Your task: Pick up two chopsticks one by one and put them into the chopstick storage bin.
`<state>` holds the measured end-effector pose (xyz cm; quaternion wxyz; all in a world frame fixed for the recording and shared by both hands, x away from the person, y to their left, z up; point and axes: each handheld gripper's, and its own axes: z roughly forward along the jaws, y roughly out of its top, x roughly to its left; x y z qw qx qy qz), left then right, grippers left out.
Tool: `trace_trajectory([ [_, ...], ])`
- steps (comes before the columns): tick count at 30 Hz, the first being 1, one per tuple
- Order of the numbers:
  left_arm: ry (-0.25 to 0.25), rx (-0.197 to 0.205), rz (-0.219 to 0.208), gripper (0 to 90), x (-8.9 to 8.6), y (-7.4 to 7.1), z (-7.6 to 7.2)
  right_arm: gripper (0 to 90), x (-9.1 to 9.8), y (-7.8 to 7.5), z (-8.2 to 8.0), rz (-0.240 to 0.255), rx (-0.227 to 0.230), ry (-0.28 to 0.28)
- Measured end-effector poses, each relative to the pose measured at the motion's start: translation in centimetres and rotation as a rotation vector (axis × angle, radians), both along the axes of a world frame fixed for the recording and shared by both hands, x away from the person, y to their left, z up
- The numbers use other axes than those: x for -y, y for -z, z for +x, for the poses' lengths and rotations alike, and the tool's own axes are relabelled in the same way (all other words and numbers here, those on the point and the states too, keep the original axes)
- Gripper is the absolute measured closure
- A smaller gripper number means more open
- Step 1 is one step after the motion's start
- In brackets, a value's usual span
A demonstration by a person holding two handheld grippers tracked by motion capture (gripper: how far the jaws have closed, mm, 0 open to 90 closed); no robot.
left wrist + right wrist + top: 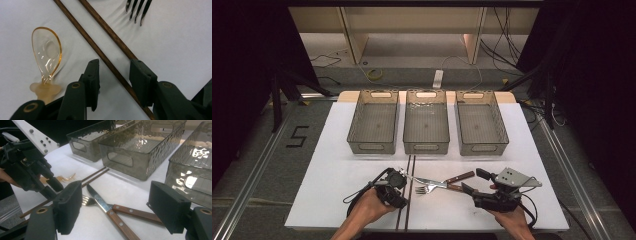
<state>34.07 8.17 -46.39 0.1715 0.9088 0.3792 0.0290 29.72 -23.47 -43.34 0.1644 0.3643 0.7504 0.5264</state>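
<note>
Closest to you, your left claw (113, 67) hangs low over the white table (337, 190), and it is open. Its two black pads (93, 80) stand on each side of one thin brown chopstick (100, 53). They do not squeeze it, so the stick just lies flat on the table between them. To the left of the claw lies a see-through yellow spoon (47, 50). Leave it alone. The second chopstick (110, 32) lies just to the right of the first one, and its near end slips under the right pad. That is the tricky part, I think. If you shut the claw now, the right pad may push that second stick or ride up on it. Slide the claw a little so both pads touch the table on clean white. Then go down until the tips almost rub the table, because the stick is very thin and flat. Close slowly and watch that the stick sits in the middle of the pads, not at the very tips. It is smooth and round, so it may roll or tip when you lift it. Farther right, the fork (87, 200) and the knife (100, 200) lie crossed, close to the sticks. Lift straight up so you do not bump them. Your right claw (471, 181) is at the right, open, with nothing in it. Hold it there, out of the way. Three empty bins (426, 125) wait at the far side of the table.
</note>
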Motion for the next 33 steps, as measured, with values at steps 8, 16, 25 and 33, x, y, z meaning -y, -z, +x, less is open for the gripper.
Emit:
trace_trajectory([
  [8, 0.014, 0.019, 0.03, 65.1, 0.16, 0.0, 0.0, 27.9, -0.01, 0.0, -0.01, -0.001, 0.001, 0.0],
  [16, 0.011, -0.006, 0.02, 67.4, -0.16, -0.1, 0.22, 28.0, -0.01, 0.01, 0.0, -0.001, 0.001, -0.001],
  [25, 0.014, -0.011, 0.042, 67.5, -0.03, -0.11, 0.16, 28.1, -0.01, 0.01, -0.01, -0.002, 0.001, 0.0],
  [33, 0.017, 0.008, 0.071, 65.3, 0.47, -0.06, -0.12, 28.2, -0.02, 0.0, 0.0, -0.004, 0.002, 0.0],
])
